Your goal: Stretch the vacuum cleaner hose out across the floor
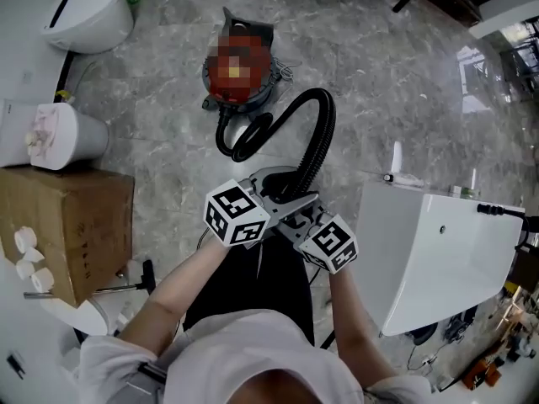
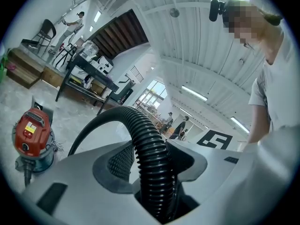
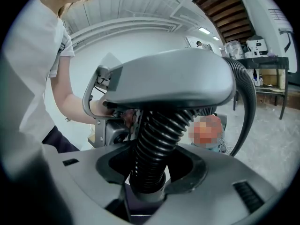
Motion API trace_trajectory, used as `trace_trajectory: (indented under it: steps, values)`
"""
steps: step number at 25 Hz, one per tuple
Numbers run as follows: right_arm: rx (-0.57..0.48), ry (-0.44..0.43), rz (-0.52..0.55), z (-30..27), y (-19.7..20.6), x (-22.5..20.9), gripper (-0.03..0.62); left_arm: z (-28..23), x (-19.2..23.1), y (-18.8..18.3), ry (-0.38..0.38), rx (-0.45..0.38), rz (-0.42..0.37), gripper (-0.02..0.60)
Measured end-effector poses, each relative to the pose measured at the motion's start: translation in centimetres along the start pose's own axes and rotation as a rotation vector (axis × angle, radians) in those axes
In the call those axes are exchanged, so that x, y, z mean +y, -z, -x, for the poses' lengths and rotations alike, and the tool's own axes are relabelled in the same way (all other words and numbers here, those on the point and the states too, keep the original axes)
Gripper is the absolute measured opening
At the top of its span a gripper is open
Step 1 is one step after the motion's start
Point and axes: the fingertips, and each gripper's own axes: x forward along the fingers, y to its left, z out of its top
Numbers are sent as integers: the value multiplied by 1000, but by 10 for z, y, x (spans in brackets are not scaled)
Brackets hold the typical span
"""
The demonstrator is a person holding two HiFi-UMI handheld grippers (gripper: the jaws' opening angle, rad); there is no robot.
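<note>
Hose point(image 2: 151, 158) betw. L & R jaws

Left gripper view: the hose point(image 2: 149, 144) leaves the frame at the bottom edge, between the jaws of the left gripper point(image 2: 152, 162). The people point(image 2: 180, 125) at the far end of the hall are too small to describe.

Right gripper view: above the right gripper point(image 3: 150, 170), the left gripper's body covers the hose.

Head view: both pairs of jaws and the gripped section of hose are hidden under the marker cubes. The top of the vacuum cleaner point(image 1: 244, 98) cannot be made out. The left edge cuts off the cardboard box point(image 1: 67, 225).
</note>
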Motion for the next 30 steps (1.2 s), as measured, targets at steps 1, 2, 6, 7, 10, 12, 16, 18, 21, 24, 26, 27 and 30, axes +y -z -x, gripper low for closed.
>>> trace_trajectory:
  steps: [1,2,6,7,10,12,16,18,21,24,26,27,30]
  values:
    - [0,0,4,3,0,5,195,3,-6,0,-1,-3,-3,216]
    - [0,0,7,6,-1,10,195,4,-11,0,-1,-5,-5,216]
    - [0,-7,14,18,6,28,195,7,-32,8,-8,-8,-6,216]
    - [-1,-9,15,23,10,34,195,8,-38,13,-11,-8,-8,216]
    - [-3,-16,32,37,23,52,195,8,-62,26,-24,-17,-23,216]
    - [1,-24,50,48,33,66,195,10,-79,36,-38,-29,-32,216]
    - [16,-53,98,70,55,100,195,16,-115,57,-68,-65,-42,216]
    - [20,-63,119,81,64,116,195,19,-134,67,-82,-79,-50,216]
    - [20,-72,137,95,78,143,195,26,-162,83,-91,-89,-62,216]
    - [26,-80,155,104,92,170,195,35,-187,101,-98,-101,-70,216]
    - [29,-83,173,110,100,185,195,41,-202,110,-98,-113,-74,216]
    - [30,-82,184,114,103,191,195,43,-209,114,-95,-121,-76,216]
    - [32,-88,213,122,113,211,195,51,-228,124,-95,-144,-87,216]
